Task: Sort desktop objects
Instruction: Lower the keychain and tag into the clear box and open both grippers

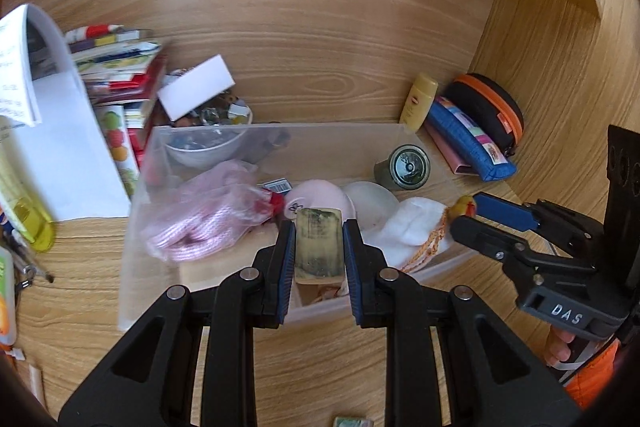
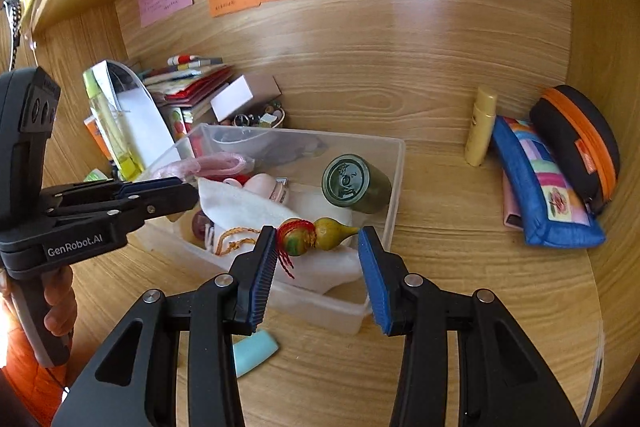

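My left gripper [image 1: 319, 227] is shut on a flat yellowish-green block [image 1: 319, 247], held above the clear plastic box [image 1: 320, 125]. In the box lie a bagged pink rope [image 1: 200, 219], a green cylinder tin [image 1: 404, 167], a pink round case [image 1: 320, 195] and a white cloth pouch [image 1: 412, 223]. My right gripper [image 2: 318, 251] is shut lengthwise on a small yellow-green gourd ornament [image 2: 320, 235] with red thread, over the box's near right corner [image 2: 396, 163]. The left gripper [image 2: 176, 191] reaches in from the left in the right wrist view. The right gripper [image 1: 466, 211] shows at the right in the left wrist view.
A yellow bottle [image 2: 480, 127], a blue patchwork pouch [image 2: 540, 187] and a black case with an orange zip [image 2: 580, 143] sit at the right. Books [image 1: 120, 67], papers and a bowl [image 1: 208, 143] crowd the left. A teal item [image 2: 254, 351] lies on the desk before the box. Wooden walls close in behind and to the right.
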The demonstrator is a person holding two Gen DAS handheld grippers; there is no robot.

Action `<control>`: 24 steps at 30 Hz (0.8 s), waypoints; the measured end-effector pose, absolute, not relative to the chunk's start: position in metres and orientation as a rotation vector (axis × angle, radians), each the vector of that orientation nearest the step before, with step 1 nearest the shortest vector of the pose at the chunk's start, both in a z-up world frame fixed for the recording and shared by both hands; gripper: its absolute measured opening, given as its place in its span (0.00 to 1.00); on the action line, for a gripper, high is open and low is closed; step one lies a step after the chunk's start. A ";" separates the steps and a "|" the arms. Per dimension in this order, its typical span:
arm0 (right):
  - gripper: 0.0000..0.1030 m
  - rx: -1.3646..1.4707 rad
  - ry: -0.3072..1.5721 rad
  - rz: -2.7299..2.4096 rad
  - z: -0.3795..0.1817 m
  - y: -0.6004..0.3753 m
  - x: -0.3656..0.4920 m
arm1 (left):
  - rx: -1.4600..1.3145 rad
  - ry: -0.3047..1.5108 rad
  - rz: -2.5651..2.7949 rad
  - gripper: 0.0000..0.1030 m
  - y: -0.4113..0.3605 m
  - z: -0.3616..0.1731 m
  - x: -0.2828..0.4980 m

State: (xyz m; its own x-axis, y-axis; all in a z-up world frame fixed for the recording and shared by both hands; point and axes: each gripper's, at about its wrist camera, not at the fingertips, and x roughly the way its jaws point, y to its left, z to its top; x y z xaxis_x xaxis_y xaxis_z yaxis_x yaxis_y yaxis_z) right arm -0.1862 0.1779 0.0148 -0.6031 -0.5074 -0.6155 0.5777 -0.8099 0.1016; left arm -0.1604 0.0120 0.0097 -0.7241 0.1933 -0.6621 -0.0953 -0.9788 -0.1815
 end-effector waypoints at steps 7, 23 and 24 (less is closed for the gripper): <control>0.37 0.889 0.197 -2.334 -0.001 0.168 -0.196 | -1.148 -0.126 2.769 0.22 0.027 -0.003 -0.173; 0.51 0.855 0.237 -2.353 0.001 0.166 -0.193 | -1.075 -0.030 2.802 0.39 0.028 -0.002 -0.165; 0.54 0.851 0.243 -2.356 0.002 0.167 -0.192 | -1.065 -0.034 2.803 0.40 0.028 0.000 -0.163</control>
